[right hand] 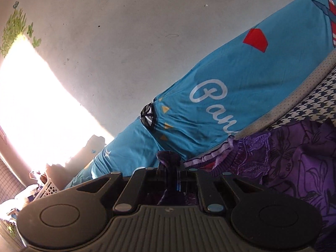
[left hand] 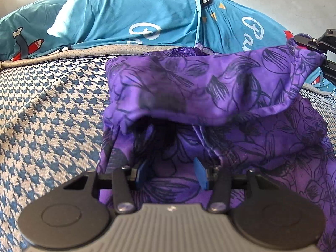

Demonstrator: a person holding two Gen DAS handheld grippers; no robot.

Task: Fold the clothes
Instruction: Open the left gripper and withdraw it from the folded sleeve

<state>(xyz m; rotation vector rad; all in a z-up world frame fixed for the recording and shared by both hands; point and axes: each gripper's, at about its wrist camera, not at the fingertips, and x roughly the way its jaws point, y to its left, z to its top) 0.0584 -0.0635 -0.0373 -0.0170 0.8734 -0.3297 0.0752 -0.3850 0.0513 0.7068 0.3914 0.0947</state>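
Pinching a corner of the purple floral-print garment (right hand: 294, 163), the right tool (right hand: 171, 180) has its blue-padded fingers pressed together on a dark tuft of the cloth at the lower middle of its own frame; the same tool shows at the right edge of the left wrist view, holding the raised cloth edge there. The left tool (left hand: 172, 174) sits at the lower middle of its frame with its blue pads (left hand: 200, 175) spread apart over the fabric; cloth lies under and between them, but the pads do not press on it.

Judging from this, a fold is in hand: one edge of the garment is lifted into a drooping flap across the middle of the left wrist view, while the rest lies on the bed. The next move likely calls for carrying the pinched corner across and laying it flat, with the left tool either steadying the lower layer or taking a new hold, since the thin cloth sags and bunches readily.

The garment looks light and soft, with black line-drawn flowers, a stitched seam, and a textured, lacy trim near the pinched end. Beneath it lies a blue-and-white houndstooth woven bed cover (left hand: 52, 115) with a grey dotted border. Behind, along the upper part of both frames, runs a smooth turquoise printed pillow (left hand: 126, 16) with white script lettering against a plain pale wall (right hand: 126, 31).
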